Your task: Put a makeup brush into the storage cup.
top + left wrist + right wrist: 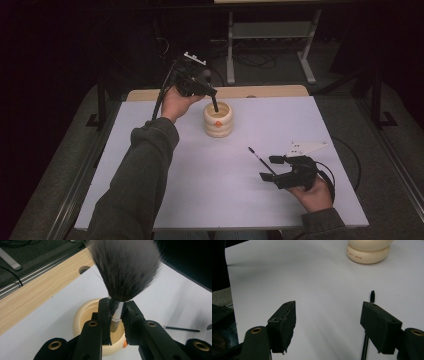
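Cream holder near the table's far edge; left gripper clenches a brush by its neck, handle inside. Right gripper, jaws wide & empty, beside a thin brush. Risk: a tilted brush could tip the holder.

A fluffy grey-tipped makeup brush stands bristles-up, its silver ferrule pinched, handle down in a cream ribbed holder at the desk's twelve o'clock. A thin black brush lies flat toward four o'clock.
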`<state>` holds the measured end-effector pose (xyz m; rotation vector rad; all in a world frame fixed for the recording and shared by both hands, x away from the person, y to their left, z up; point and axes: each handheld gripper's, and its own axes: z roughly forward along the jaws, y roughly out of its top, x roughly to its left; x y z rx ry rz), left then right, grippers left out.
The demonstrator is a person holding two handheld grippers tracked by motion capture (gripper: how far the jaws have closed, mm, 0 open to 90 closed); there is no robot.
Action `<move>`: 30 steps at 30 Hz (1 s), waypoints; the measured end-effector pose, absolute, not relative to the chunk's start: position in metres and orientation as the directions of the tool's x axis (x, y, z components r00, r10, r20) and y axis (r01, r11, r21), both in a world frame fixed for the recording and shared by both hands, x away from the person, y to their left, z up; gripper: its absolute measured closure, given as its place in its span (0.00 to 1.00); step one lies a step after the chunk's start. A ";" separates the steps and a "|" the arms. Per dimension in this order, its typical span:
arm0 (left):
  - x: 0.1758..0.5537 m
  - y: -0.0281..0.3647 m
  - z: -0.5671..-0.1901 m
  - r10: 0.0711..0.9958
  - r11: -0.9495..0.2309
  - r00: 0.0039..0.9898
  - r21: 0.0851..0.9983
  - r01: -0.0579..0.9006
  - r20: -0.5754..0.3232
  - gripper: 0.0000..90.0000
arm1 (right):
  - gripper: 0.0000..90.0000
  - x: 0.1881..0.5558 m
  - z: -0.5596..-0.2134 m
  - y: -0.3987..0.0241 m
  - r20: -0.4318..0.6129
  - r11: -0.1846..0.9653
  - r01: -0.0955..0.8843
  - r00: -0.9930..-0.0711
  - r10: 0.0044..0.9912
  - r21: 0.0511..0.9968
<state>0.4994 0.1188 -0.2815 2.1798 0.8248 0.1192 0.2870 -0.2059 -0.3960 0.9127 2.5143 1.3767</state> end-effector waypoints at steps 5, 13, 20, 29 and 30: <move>0.501 0.117 -0.286 0.604 -0.468 0.775 0.706 0.533 -0.185 0.86 | 0.31 0.287 -0.396 -0.207 0.166 0.397 0.441 -0.809 0.563 0.805; 0.504 0.116 -0.296 0.602 -0.479 0.776 0.694 0.538 -0.186 0.86 | 0.31 0.288 -0.397 -0.209 0.164 0.397 0.439 -0.810 0.563 0.806; 0.502 0.115 -0.308 0.607 -0.475 0.770 0.689 0.547 -0.194 0.86 | 0.31 0.287 -0.396 -0.208 0.163 0.397 0.441 -0.808 0.566 0.805; 0.499 0.123 -0.318 0.614 -0.475 0.764 0.680 0.559 -0.199 0.86 | 0.31 0.288 -0.397 -0.204 0.157 0.406 0.433 -0.815 0.558 0.805; 0.498 0.122 -0.319 0.619 -0.466 0.758 0.682 0.564 -0.204 0.86 | 0.31 0.288 -0.397 -0.204 0.158 0.408 0.434 -0.815 0.558 0.803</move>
